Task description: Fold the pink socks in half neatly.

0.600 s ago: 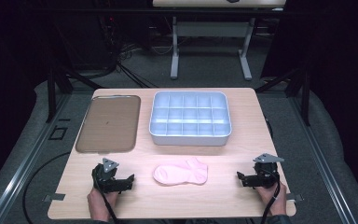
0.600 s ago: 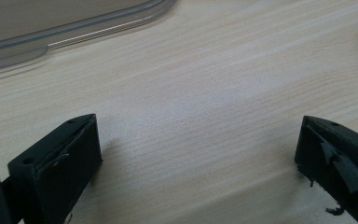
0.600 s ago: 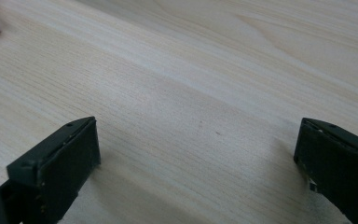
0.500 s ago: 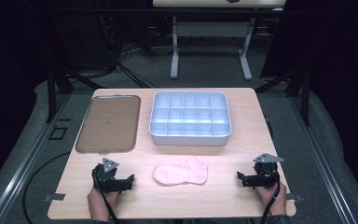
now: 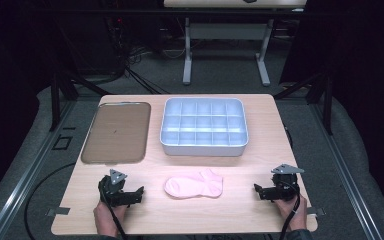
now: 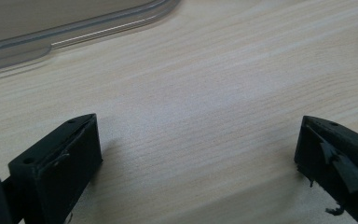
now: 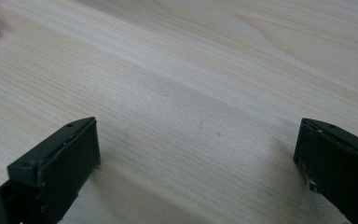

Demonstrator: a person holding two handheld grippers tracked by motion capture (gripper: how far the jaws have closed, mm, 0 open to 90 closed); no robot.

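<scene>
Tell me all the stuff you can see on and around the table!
Sock: one, pink, flat on the table's near middle, between the grippers.
Bin: one, pale blue-grey, many compartments, far middle of table.
Tray: one, brown with a silver rim, far left.
Table: one, light wood.
Second table: one, white legs, behind.
Left gripper: one, black, open, near left, in a hand.
Right gripper: one, black, open, near right, in a hand.
</scene>
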